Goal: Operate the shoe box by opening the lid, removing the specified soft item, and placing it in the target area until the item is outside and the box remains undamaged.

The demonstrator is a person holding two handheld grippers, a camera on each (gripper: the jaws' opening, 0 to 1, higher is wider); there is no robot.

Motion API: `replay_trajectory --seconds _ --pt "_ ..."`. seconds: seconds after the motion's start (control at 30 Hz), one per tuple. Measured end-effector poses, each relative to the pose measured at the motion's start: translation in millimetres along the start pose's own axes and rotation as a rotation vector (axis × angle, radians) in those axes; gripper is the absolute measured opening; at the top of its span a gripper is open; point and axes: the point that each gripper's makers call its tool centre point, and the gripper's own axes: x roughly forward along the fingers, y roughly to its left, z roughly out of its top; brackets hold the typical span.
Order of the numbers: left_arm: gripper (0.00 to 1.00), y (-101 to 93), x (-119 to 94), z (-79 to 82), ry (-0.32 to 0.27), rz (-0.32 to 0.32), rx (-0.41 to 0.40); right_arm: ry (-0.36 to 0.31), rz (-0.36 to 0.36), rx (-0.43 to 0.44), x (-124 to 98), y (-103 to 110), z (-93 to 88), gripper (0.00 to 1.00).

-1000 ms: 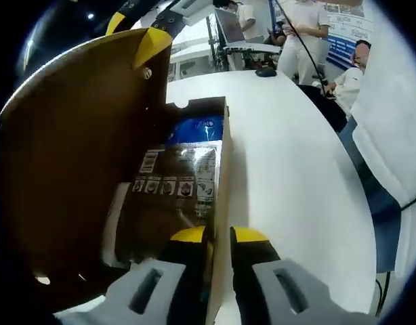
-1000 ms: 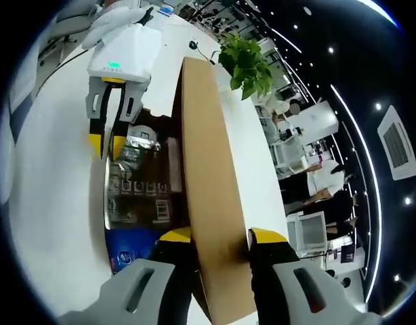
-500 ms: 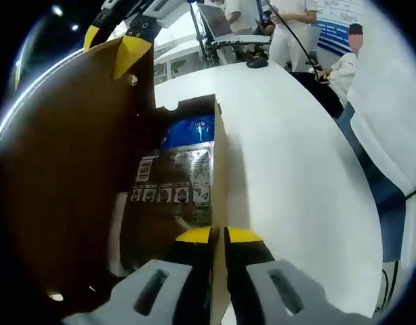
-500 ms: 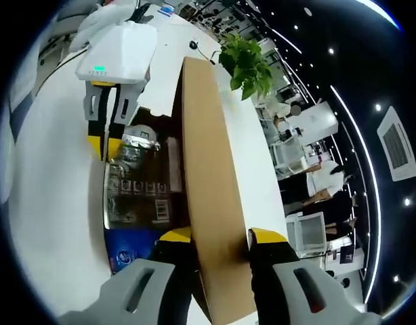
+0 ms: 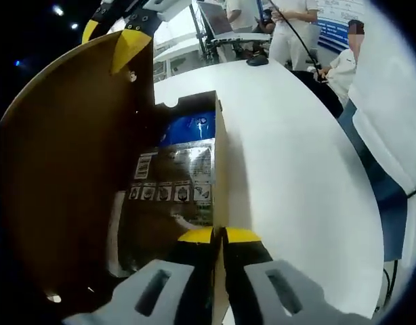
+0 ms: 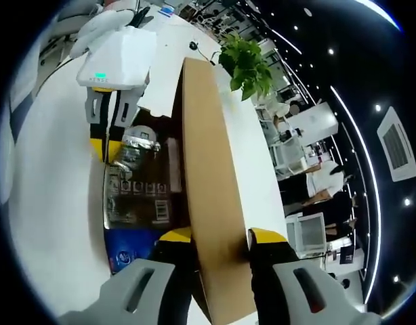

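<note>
Lid (image 6: pixel 211 183): raised on its hinge, standing steeply over the box; opening step judged done.
Right gripper (image 6: pixel 220 242): clamped on the free edge of the lid, one jaw on each face of the cardboard, holding it up; yellow tip also visible at the lid's top corner in the left gripper view (image 5: pixel 130 46).
Shoe box (image 5: pixel 220 159): brown cardboard, resting on the white table (image 5: pixel 296 176); interior exposed, no tear or crease visible on the near wall.
Left gripper (image 5: pixel 219 235): jaws pressed together over the top edge of the box's long side wall, one tip inside, one outside; judged to be pinching the wall, or something at it, rather than empty. Seen from across in the right gripper view (image 6: pixel 109 145), tips sitting at the crinkled end of the package.
Soft item (image 5: pixel 184 169): shiny plastic package with a printed label strip and a blue end, lying flat inside the box, filling most of the floor; not yet out.
Grip on item: cannot confirm whether the inner jaw has caught the film as well as the wall.
Target area: not identifiable; bare table beside the box judged the likely spot.
Remaining: secure the package, lift it clear of the walls, set it down outside, release the lid without bending it.
Progress: roughly first third.
</note>
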Motion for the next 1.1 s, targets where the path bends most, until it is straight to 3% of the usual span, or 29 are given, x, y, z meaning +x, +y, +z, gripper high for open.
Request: replay_trajectory --seconds 0.3,0.53,0.83,1.1 --pt "0.03 -0.5 0 -0.8 0.014 -0.002 -0.017 0.005 -0.015 -0.032 0 -3 1.6 0.28" --pt "0.03 -1.1 0 -0.6 0.027 -0.001 -0.008 0.006 -0.065 -0.083 -2 -9 4.0 0.25" --pt "0.03 -0.6 1 -0.6 0.033 -0.006 -0.015 -0.020 -0.126 -0.114 -2 -23 6.8 0.20" --pt "0.02 0.9 2 -1.6 0.037 -0.020 -0.015 -0.041 -0.135 -0.147 1 -28 6.3 0.19"
